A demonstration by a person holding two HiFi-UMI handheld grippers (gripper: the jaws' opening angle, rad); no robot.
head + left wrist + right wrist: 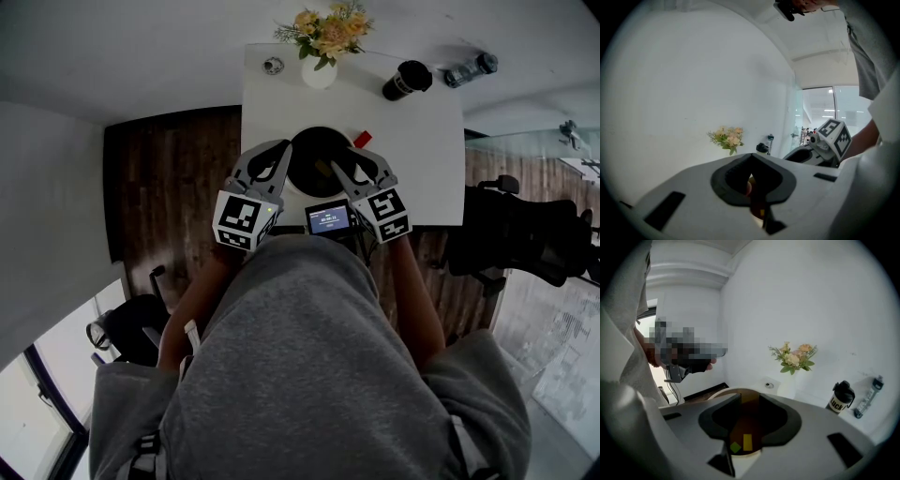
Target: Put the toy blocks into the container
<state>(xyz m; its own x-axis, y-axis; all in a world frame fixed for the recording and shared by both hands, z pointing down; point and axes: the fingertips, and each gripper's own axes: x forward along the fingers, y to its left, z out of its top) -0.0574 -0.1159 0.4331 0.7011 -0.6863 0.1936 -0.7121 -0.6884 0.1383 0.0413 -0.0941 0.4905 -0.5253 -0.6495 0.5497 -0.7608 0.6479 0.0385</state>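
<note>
Hovering both grippers over the bowl reads to me as the drop-off step, mid-task. The left gripper (751,180) is at the left rim of the dark round container (323,131) with its jaws part-way apart. A small pale piece (746,186) shows between the pads, against the left one. It's probably a block, but I can't tell if they pinch it. The container sits on the white table (412,169) at its near edge, between the two grippers. The right gripper (749,423) is at the right rim, jaws apart with nothing between them, looking down into the container. On its floor the yellow block (747,442) lies flat, long axis running away from the camera along the jaw line. The green block (735,447) is just left of it, squarish, turned corner-on. The red block (363,139) is still outside, on the table just right of the rim. Its long axis looks diagonal with the near end toward the container, but it's too small to be sure. Next, my guess: left lets go over the middle if it holds anything, then right goes for the red one, jaws across its short side.
</note>
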